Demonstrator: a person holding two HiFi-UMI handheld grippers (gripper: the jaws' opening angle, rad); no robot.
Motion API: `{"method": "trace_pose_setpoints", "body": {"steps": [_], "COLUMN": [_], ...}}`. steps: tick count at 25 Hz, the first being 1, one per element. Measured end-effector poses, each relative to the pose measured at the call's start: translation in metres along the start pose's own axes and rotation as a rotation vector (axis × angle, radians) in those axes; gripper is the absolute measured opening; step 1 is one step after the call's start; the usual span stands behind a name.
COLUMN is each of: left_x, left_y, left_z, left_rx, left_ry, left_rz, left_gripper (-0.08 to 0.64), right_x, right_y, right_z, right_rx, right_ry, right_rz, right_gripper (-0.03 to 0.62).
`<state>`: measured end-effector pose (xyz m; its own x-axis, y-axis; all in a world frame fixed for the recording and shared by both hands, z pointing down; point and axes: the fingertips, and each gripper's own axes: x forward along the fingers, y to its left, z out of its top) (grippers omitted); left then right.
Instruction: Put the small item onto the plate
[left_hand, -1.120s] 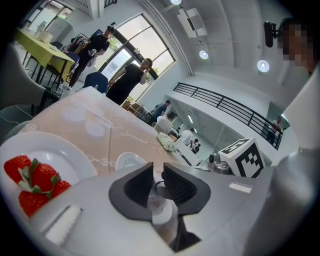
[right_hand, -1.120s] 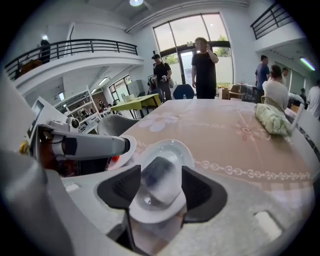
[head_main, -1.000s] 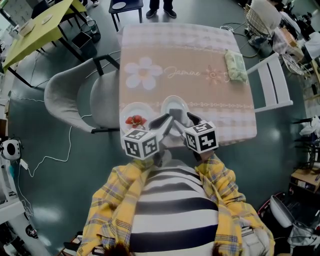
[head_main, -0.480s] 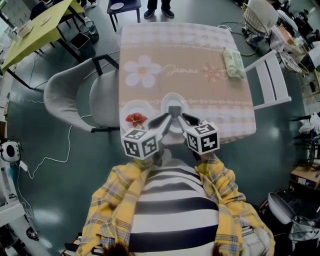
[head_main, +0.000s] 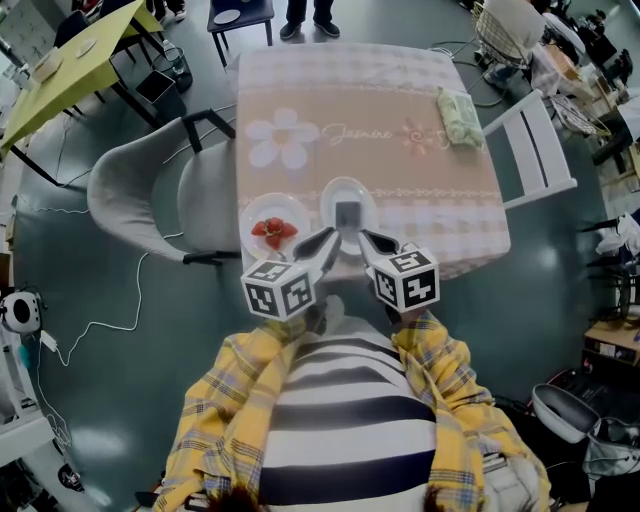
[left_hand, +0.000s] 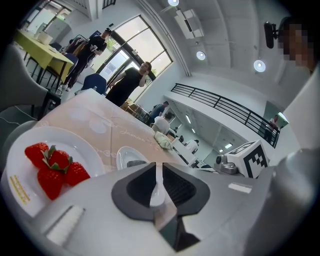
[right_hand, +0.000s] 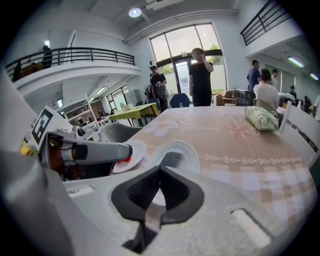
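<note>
A small grey item (head_main: 347, 214) lies on a white plate (head_main: 348, 192) near the table's front edge, free of both grippers. Left of it stands a second white plate (head_main: 252, 215) with strawberries (head_main: 272, 230). My left gripper (head_main: 330, 238) is shut and empty, its tips just short of the grey item's plate. My right gripper (head_main: 365, 240) is shut with nothing between its pads. The right gripper view shows that plate (right_hand: 192, 149) and the item (right_hand: 170, 159) just beyond the shut right gripper (right_hand: 160, 170). In the left gripper view the strawberries (left_hand: 55, 167) lie at lower left.
A green cloth bundle (head_main: 455, 115) lies at the table's far right. A grey chair (head_main: 150, 190) stands left of the table and a white chair (head_main: 545, 150) to its right. People stand beyond the far edge (head_main: 310, 15).
My right gripper's jaws have closed from wide open to shut. Both grippers stay at the near edge, and the grey item stays on the plate ahead of them.
</note>
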<state>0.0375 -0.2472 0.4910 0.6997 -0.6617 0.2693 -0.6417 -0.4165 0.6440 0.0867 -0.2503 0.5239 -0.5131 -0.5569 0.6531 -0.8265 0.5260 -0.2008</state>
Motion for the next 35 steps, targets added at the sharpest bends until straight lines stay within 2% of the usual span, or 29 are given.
{"method": "trace_pose_setpoints", "body": {"steps": [10, 16, 35], "left_x": [-0.024, -0.041, -0.062], "left_y": [-0.007, -0.009, -0.034], "left_z": [-0.016, -0.023, -0.040], "left_rx": [-0.001, 0.002, 0.046], "left_ry": [0.010, 0.018, 0.039], "left_rz": [-0.029, -0.035, -0.090], "left_gripper": [0.038, 0.038, 0.038], "right_x": [-0.017, -0.024, -0.054], "right_y": [0.019, 0.035, 0.057], "right_z": [-0.021, -0.029, -0.051], "right_rx": [0.023, 0.047, 0.078], "right_ry": [-0.004, -0.016, -0.052], "right_rz": [-0.031, -0.023, -0.049], "right_gripper": [0.000, 0.000, 0.000]}}
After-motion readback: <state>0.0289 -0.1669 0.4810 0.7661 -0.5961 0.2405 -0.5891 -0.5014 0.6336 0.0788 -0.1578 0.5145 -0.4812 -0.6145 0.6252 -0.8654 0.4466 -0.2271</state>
